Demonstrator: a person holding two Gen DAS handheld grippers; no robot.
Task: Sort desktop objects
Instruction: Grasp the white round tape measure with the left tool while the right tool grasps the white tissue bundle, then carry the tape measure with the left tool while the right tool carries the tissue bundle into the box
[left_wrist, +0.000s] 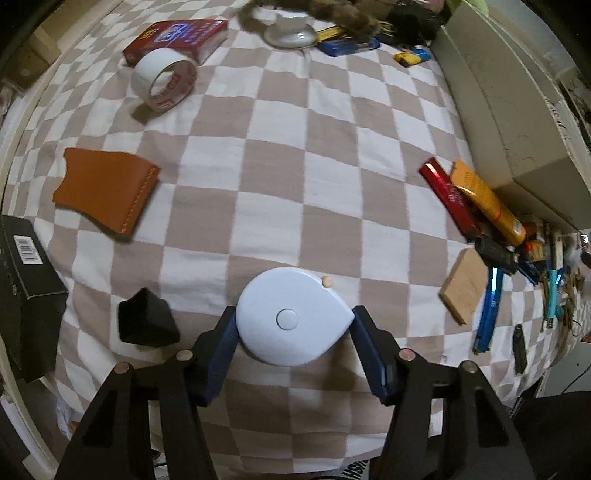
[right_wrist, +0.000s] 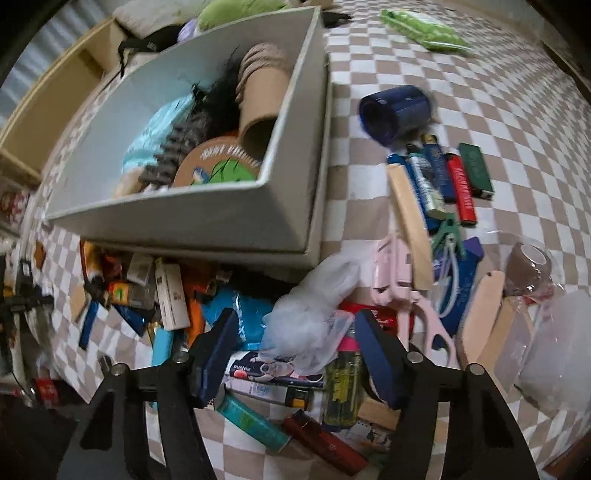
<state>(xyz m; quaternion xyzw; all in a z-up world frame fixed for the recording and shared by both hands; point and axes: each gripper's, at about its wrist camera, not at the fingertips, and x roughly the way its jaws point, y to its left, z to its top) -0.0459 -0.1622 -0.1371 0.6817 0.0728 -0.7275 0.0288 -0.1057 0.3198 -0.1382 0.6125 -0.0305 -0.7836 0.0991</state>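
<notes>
Left wrist view: the left gripper (left_wrist: 295, 325) pinched the pale blue tape measure (left_wrist: 291, 317) above the checkered cloth (left_wrist: 280, 155). Right wrist view: the right gripper (right_wrist: 295, 339) straddled a crumpled plastic bag (right_wrist: 310, 314) atop the clutter, pads apparently not pressing it, beside the grey box (right_wrist: 207, 218).

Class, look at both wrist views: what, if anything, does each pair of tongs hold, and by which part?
Left tongs: the pale blue tape measure, gripped at its opposite edges. Right tongs: cannot be told.
</notes>
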